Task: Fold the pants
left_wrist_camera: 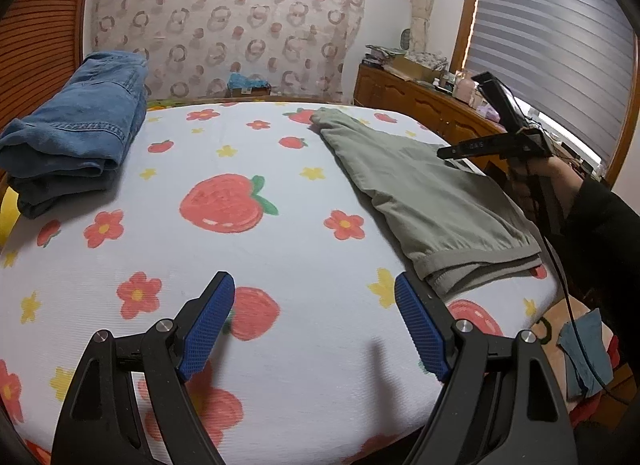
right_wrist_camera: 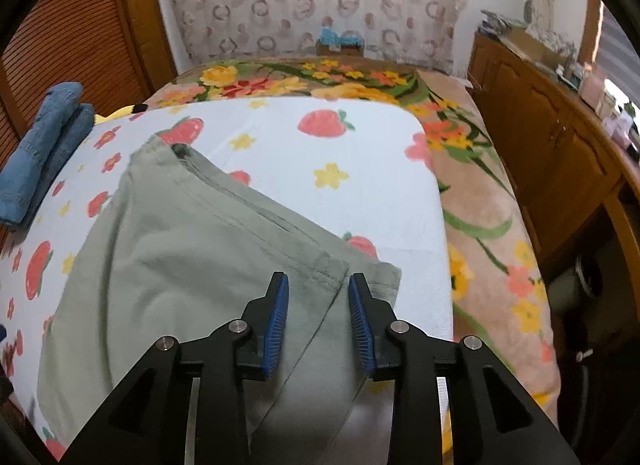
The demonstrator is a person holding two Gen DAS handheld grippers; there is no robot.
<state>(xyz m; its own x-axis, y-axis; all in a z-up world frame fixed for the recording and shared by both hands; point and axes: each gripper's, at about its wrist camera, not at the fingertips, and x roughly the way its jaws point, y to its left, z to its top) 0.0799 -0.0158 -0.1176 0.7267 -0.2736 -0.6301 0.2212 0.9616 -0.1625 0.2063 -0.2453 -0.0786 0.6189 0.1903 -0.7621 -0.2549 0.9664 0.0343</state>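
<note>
Grey-green pants (left_wrist_camera: 420, 193) lie folded lengthwise on the right side of the strawberry-print sheet (left_wrist_camera: 280, 245), with the cuffs toward me. In the right wrist view my right gripper (right_wrist_camera: 318, 279) hovers over the pants (right_wrist_camera: 180, 265) near their seamed corner. Its jaws stand partly apart and no cloth is pinched between the blue pads. My left gripper (left_wrist_camera: 314, 281) is wide open above bare sheet, left of the cuffs, with nothing between its fingers. A person's hand (left_wrist_camera: 560, 173) in a dark sleeve holds the right gripper at the sheet's right edge.
Folded blue jeans (left_wrist_camera: 76, 133) sit at the far left of the sheet (right_wrist_camera: 360, 185). A floral blanket (right_wrist_camera: 480, 225) lies beyond its right and far edges. A wooden dresser (left_wrist_camera: 420, 105) with clutter stands on the right, below a window blind (left_wrist_camera: 552, 45).
</note>
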